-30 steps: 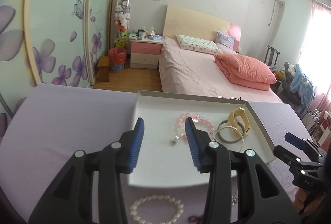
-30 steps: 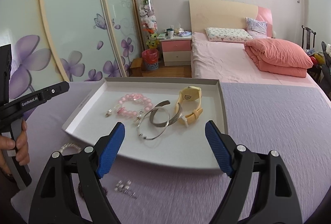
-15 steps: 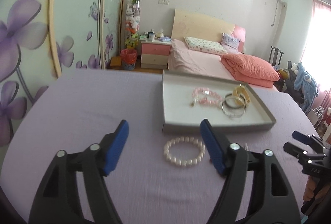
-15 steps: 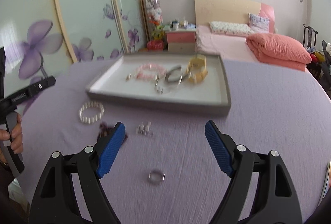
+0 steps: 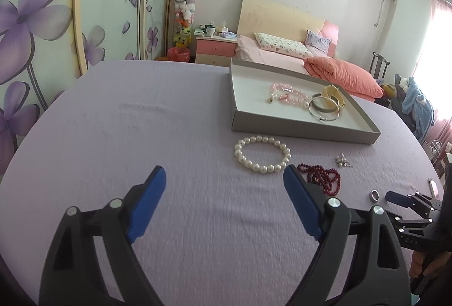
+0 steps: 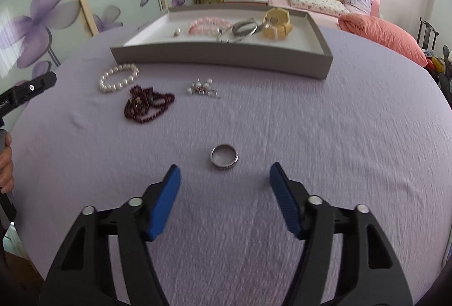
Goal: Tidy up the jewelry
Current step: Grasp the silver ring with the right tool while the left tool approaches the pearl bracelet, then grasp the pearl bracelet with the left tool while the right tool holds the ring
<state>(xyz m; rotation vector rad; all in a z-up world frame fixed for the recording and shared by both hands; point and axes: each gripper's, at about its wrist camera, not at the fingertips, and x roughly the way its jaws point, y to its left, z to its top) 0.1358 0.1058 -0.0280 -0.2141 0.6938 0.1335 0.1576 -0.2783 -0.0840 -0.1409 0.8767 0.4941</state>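
A grey tray (image 5: 299,131) (image 6: 220,59) on the purple tablecloth holds a pink bead bracelet (image 5: 288,93) (image 6: 210,24), silver bangles (image 5: 325,108) (image 6: 244,28) and a yellow watch (image 5: 333,94) (image 6: 278,22). In front of it lie a white pearl bracelet (image 5: 262,154) (image 6: 118,77), a dark red bead necklace (image 5: 322,179) (image 6: 147,107), small pearl earrings (image 5: 343,160) (image 6: 202,88) and a silver ring (image 5: 374,195) (image 6: 224,157). My left gripper (image 5: 223,179) is open and empty, short of the pearl bracelet. My right gripper (image 6: 224,176) is open and empty, just behind the ring.
The purple table (image 5: 113,136) is round; its edges curve away on both sides. Behind it stand a pink bed (image 5: 282,57), a nightstand (image 5: 216,47) and a wardrobe with a flower print (image 5: 42,23).
Both grippers have pulled back from over the tray towards the near side of the table. The left gripper's jaws have opened wider. The loose jewelry came into view.
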